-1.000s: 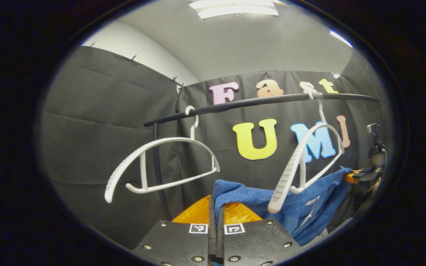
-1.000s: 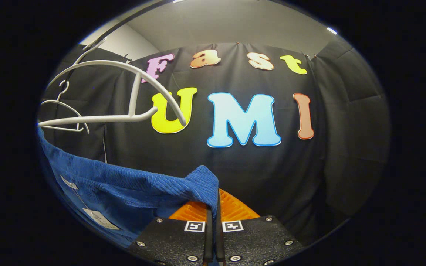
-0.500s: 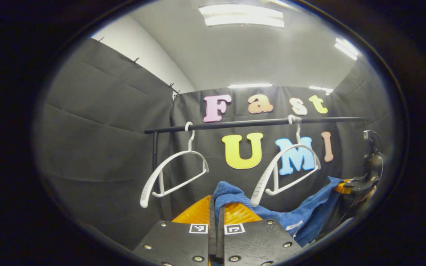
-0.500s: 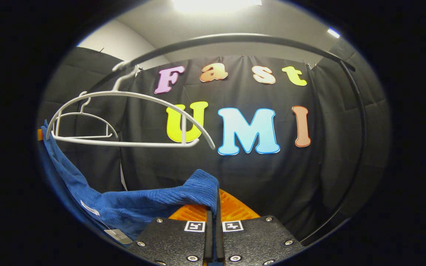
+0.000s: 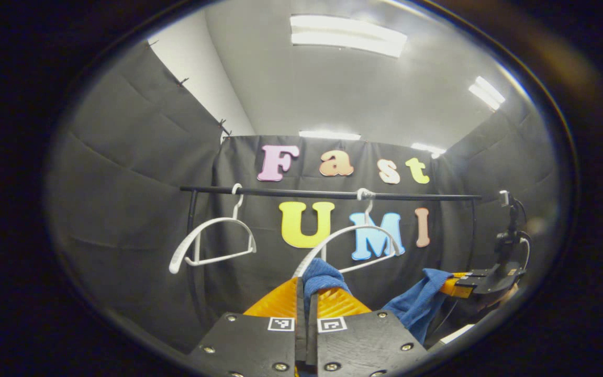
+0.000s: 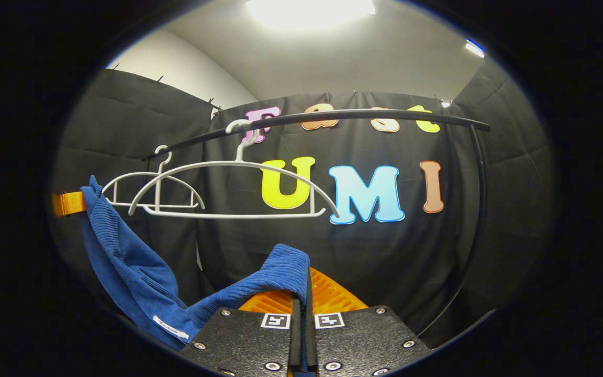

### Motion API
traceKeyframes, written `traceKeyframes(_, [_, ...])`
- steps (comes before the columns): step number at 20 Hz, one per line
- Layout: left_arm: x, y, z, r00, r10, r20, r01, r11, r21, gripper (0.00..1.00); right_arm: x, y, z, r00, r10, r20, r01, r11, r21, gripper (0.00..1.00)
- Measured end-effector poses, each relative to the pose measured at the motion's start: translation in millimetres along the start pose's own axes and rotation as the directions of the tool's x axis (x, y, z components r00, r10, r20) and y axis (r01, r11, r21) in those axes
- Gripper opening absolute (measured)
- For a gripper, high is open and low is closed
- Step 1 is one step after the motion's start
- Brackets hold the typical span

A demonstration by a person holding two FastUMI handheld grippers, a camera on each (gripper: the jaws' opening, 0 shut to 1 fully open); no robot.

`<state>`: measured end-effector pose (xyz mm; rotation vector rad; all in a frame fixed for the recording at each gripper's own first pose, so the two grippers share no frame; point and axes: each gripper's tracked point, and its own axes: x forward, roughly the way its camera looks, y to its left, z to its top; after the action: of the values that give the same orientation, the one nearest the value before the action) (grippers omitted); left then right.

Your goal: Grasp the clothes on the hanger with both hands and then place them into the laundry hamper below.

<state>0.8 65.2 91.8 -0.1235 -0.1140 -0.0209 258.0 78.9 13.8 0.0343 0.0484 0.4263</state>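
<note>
A blue ribbed garment [image 6: 134, 267] hangs slack between my two grippers, off the hanger. My left gripper [image 5: 306, 293] is shut on one bunched corner of the garment [image 5: 318, 273]. My right gripper [image 6: 304, 293] is shut on the other corner, and it also appears far right in the left gripper view [image 5: 456, 287], holding blue cloth. The left gripper's fingers [image 6: 68, 203] peek in at the left edge of the right gripper view. Two bare white hangers [image 5: 210, 243] [image 5: 351, 243] hang on the black rail [image 5: 327, 194] behind the garment.
The black rail [image 6: 333, 115] runs across the booth on upright posts [image 6: 482, 209] [image 5: 191, 235]. Black cloth walls close in behind and on both sides. Ceiling lights shine overhead.
Both grippers pulled back and down from the rail with the garment. The hangers now look smaller and farther off, and the cloth sags lower between the grippers.
</note>
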Motion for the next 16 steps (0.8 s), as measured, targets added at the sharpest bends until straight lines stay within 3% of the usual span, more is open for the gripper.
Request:
traceKeyframes(2, [-9.5,-12.7,-8.7,0.999,-0.031,-0.015,0.031,0.999,-0.033,0.01,-15.7,19.0,-9.6,0.999,0.027,-0.024,-0.026,1.0,0.013,0.03])
traceKeyframes(3, [-12.8,-18.7,-13.6,0.999,-0.044,-0.022,0.043,0.998,-0.037,0.07,-22.8,25.5,-15.3,0.999,0.037,-0.037,-0.036,0.999,0.007,0.03])
traceKeyframes(6, [-30.3,-36.5,-37.6,0.995,-0.082,-0.056,0.078,0.995,-0.055,0.07,-46.4,44.1,-35.8,0.995,0.068,-0.069,-0.068,0.998,-0.003,0.03])
traceKeyframes(7, [-37.7,-43.7,-48.0,0.993,-0.097,-0.072,0.092,0.994,-0.059,0.01,-53.8,50.1,-44.0,0.994,0.077,-0.083,-0.077,0.997,0.005,0.02])
traceKeyframes(8, [-45.2,-49.0,-58.5,0.99,-0.107,-0.09,0.103,0.993,-0.053,0.07,-59.2,55.5,-54.2,0.991,0.084,-0.101,-0.083,0.996,0.009,0.03])
traceKeyframes(9, [-50.9,-52.0,-70.2,0.987,-0.115,-0.109,0.11,0.993,-0.048,0.01,-65.2,60.3,-64.4,0.988,0.091,-0.123,-0.09,0.996,0.014,0.02])
traceKeyframes(16, [-77.7,-54.0,-179.1,0.95,-0.102,-0.295,0.093,0.995,-0.043,0.01,-90.4,76.7,-154.9,0.951,0.101,-0.291,-0.107,0.994,-0.005,0.04])
